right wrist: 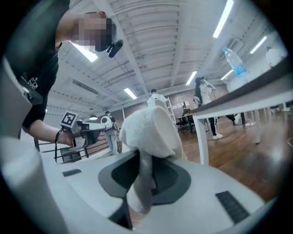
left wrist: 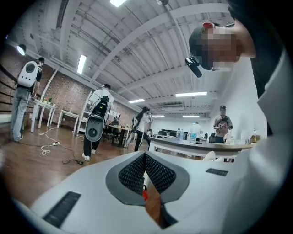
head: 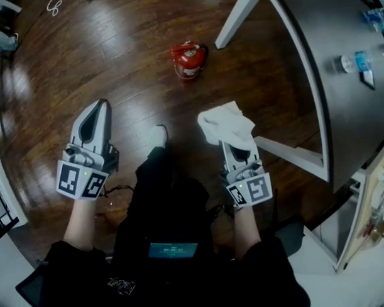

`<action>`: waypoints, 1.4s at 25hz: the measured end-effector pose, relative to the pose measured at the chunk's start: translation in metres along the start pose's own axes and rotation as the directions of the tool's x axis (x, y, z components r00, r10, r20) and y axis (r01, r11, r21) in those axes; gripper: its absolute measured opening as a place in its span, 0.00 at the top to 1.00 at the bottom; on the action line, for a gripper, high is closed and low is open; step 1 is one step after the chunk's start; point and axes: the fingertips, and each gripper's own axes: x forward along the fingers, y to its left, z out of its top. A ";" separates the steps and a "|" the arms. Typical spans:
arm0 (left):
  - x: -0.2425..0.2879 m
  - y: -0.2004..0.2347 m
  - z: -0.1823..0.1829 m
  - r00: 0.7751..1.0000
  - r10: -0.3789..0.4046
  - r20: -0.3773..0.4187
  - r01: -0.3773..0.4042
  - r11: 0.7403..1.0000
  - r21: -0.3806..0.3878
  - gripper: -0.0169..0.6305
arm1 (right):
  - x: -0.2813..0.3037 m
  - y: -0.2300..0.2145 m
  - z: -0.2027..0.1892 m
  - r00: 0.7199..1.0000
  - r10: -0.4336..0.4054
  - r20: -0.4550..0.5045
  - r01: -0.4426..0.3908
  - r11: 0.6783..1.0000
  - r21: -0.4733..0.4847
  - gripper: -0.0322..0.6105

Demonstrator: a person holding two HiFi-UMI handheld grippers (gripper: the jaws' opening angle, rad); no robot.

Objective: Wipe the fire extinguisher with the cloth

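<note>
A red fire extinguisher stands on the wooden floor ahead of me, well beyond both grippers. My right gripper is shut on a white cloth, which bunches up over its tips; in the right gripper view the cloth hangs pinched between the dark pads. My left gripper is held at the left, its jaws closed together with nothing in them. In the left gripper view a sliver of the red extinguisher shows through the narrow slit below the touching pads.
A grey table with white legs stands at the right, carrying a water bottle. A white cable lies on the floor at the far left. Other people stand by tables in the background of the left gripper view.
</note>
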 end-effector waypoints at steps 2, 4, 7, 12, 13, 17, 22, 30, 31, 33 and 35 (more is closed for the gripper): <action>-0.021 -0.018 0.038 0.999 0.038 -0.006 -0.038 0.999 -0.019 0.97 | -0.027 0.019 0.039 1.000 -0.021 -0.002 0.021 1.000 0.019 0.82; -0.041 -0.046 0.076 0.999 0.053 0.004 -0.053 0.998 -0.029 0.97 | -0.053 0.037 0.082 0.999 -0.037 0.005 0.036 0.999 0.029 0.82; -0.071 -0.099 0.126 0.999 0.045 0.002 -0.045 0.999 0.020 0.97 | -0.090 0.070 0.148 0.999 -0.034 0.036 0.032 0.999 0.041 0.82; -0.122 -0.186 0.185 0.999 0.038 0.013 -0.039 0.999 0.032 0.97 | -0.144 0.127 0.228 0.997 -0.051 0.056 0.050 0.999 0.016 0.82; -0.131 -0.202 0.194 0.999 0.034 0.020 -0.035 0.999 0.042 0.97 | -0.155 0.137 0.239 0.996 -0.058 0.064 0.057 0.998 0.013 0.82; -0.174 -0.258 0.212 0.999 0.026 0.040 -0.029 0.997 0.069 0.97 | -0.199 0.178 0.260 0.995 -0.047 0.089 0.046 0.999 0.015 0.82; -0.213 -0.302 0.225 0.998 0.016 0.056 -0.020 0.997 0.078 0.97 | -0.240 0.215 0.276 0.995 -0.013 0.097 0.012 1.000 0.013 0.82; -0.242 -0.318 0.232 0.999 -0.018 0.044 0.016 0.998 0.062 0.97 | -0.261 0.247 0.295 0.992 -0.018 0.126 0.017 1.000 0.010 0.82; -0.243 -0.321 0.233 0.999 -0.030 0.039 0.028 0.998 0.064 0.97 | -0.262 0.251 0.298 0.991 -0.015 0.133 0.012 1.000 0.020 0.82; -0.243 -0.325 0.238 0.998 -0.054 0.036 0.051 0.996 0.067 0.97 | -0.263 0.258 0.304 0.989 -0.008 0.145 0.004 1.000 0.030 0.82; -0.245 -0.329 0.242 0.997 -0.071 0.040 0.069 0.996 0.059 0.97 | -0.263 0.262 0.306 0.989 -0.012 0.147 0.009 1.000 0.022 0.82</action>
